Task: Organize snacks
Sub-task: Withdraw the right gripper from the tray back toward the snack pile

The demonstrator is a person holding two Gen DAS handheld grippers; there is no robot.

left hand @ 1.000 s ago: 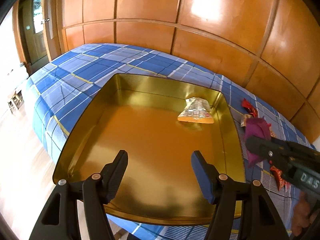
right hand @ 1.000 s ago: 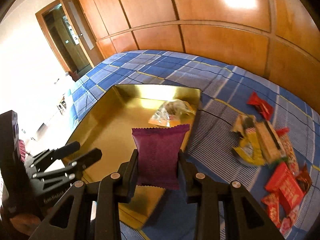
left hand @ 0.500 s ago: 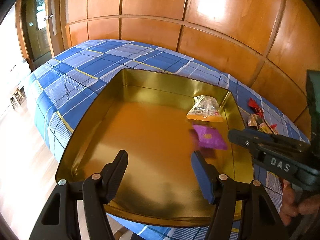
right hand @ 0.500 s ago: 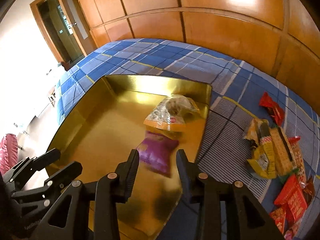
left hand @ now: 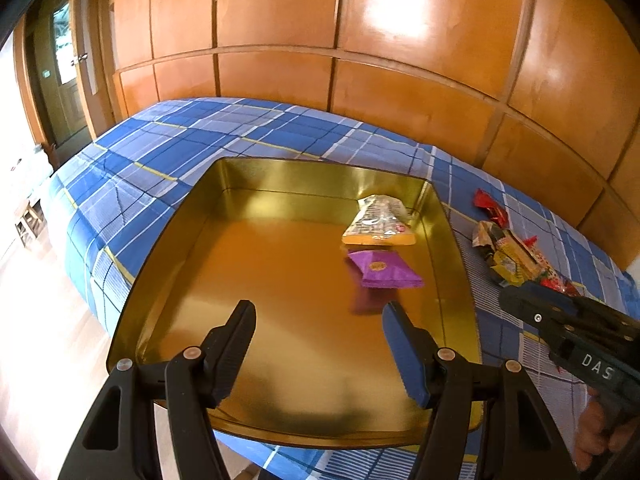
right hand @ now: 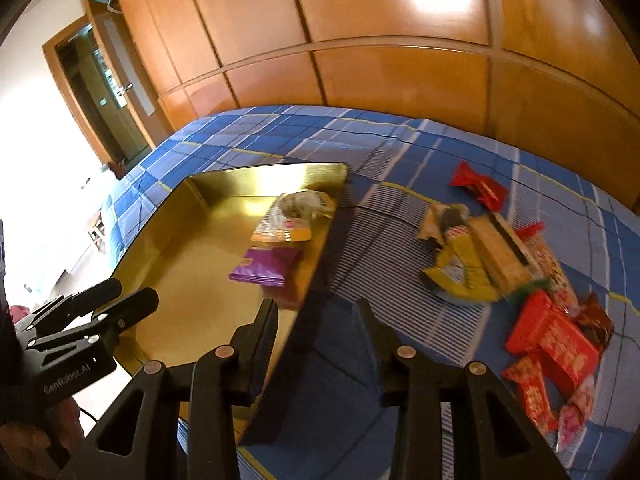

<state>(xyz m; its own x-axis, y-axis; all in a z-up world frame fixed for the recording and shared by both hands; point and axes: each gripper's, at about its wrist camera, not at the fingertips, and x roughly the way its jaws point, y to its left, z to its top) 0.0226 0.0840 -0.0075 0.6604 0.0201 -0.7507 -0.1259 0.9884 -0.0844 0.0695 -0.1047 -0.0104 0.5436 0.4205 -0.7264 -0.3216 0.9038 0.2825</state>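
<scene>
Purple packet [left hand: 384, 270], clamped in the right tongs [right hand: 316, 330] a second ago, now lies flat in the gold tray [left hand: 168, 256], just beside the orange-edged clear packet [left hand: 379, 224] near the far right corner. Right tongs' jaws have just been opening; parted, nothing between them, hovering over the tray's right rim. Left tongs [left hand: 320, 344] half open, empty, above the tray's near edge. Remaining snacks [right hand: 520, 280] heaped on the blue plaid bed [left hand: 160, 152], right of the tray.
</scene>
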